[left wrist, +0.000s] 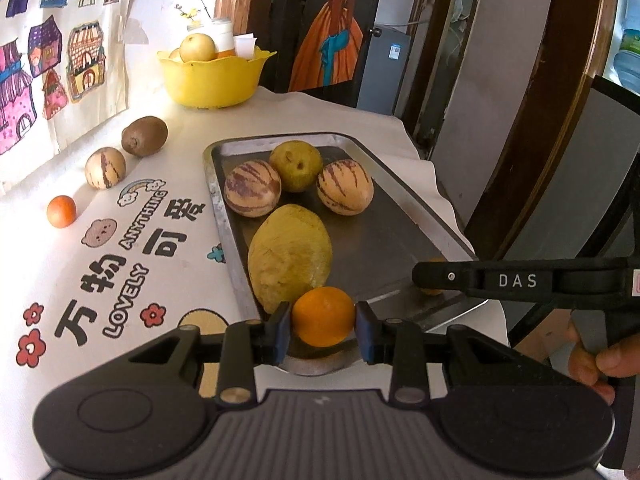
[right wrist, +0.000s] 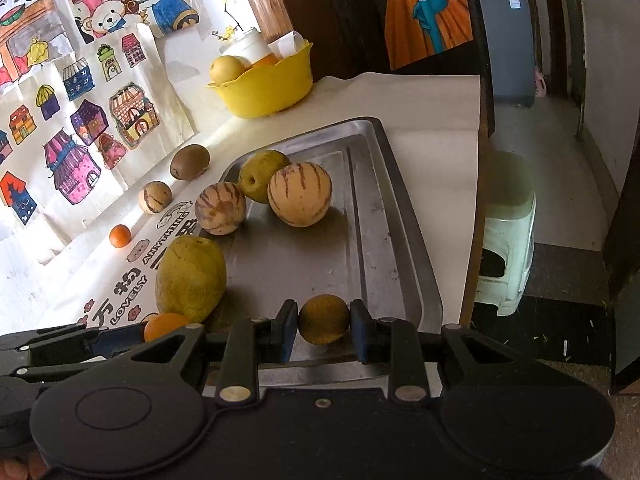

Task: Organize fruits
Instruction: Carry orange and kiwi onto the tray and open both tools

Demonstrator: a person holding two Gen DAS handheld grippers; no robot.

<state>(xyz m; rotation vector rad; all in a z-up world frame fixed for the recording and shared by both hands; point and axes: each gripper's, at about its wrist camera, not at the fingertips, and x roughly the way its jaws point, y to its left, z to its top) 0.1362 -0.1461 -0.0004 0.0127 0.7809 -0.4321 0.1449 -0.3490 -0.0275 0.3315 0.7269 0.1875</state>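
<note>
From your left wrist camera, your left hand-held gripper [left wrist: 323,327] is clamped on a bright orange [left wrist: 322,315], both blue pads pressing its sides, at the near end of the metal tray [left wrist: 404,216]. Just beyond the orange, and touching it, lies a large yellow-green mango [left wrist: 290,258]. Farther back on the tray sit two striped melons [left wrist: 252,188] with a green pear [left wrist: 296,165] between them. On the counter [left wrist: 168,240] left of the tray stand a small orange [left wrist: 61,211], a small striped fruit [left wrist: 105,168] and a kiwi [left wrist: 144,136] in a row, with a yellow bowl [left wrist: 214,76] of fruit behind.

From your right wrist camera, your right hand-held gripper [right wrist: 324,326] is clamped on a dull brownish-orange round fruit [right wrist: 323,319], near the tray's [right wrist: 400,216] front edge. Your left hand-held gripper [right wrist: 120,338] shows at lower left, with the bright orange [right wrist: 162,325] beside the mango [right wrist: 191,279].
</note>
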